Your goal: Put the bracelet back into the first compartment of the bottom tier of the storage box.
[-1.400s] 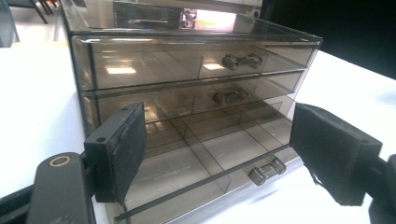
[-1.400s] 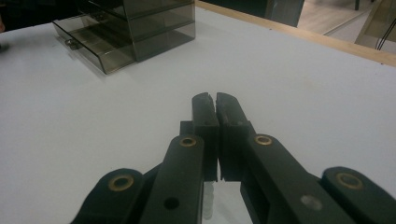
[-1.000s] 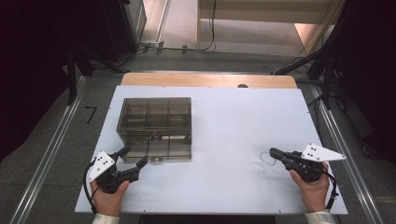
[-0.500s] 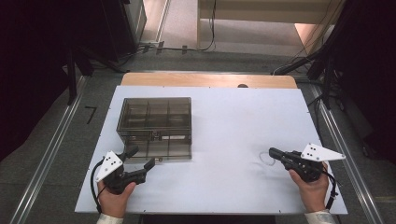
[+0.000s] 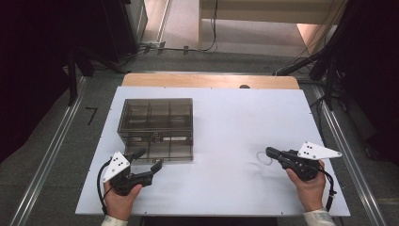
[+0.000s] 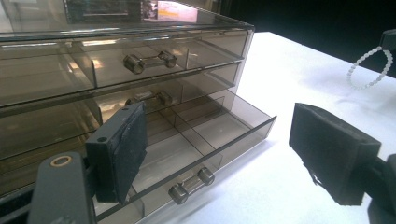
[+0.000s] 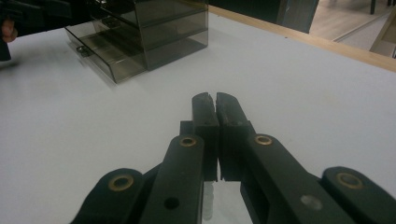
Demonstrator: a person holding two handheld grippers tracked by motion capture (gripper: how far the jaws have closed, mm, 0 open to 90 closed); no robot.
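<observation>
A smoky drawer box (image 5: pixel 156 126) blocks the table's (image 5: pixel 235 122) upper left; centre and right of the frame lie open.

A white counter (image 5: pixel 226 122) is seen, with a wooden strip along its far edge. On its left half a smoky, see-through drawer box (image 5: pixel 156 121) has been set directly on the surface; its bottom drawer (image 6: pixel 201 140) is pulled out and divided into compartments. On the right half, well apart from the box, a small beaded ring (image 5: pixel 264 158) is laid.
</observation>
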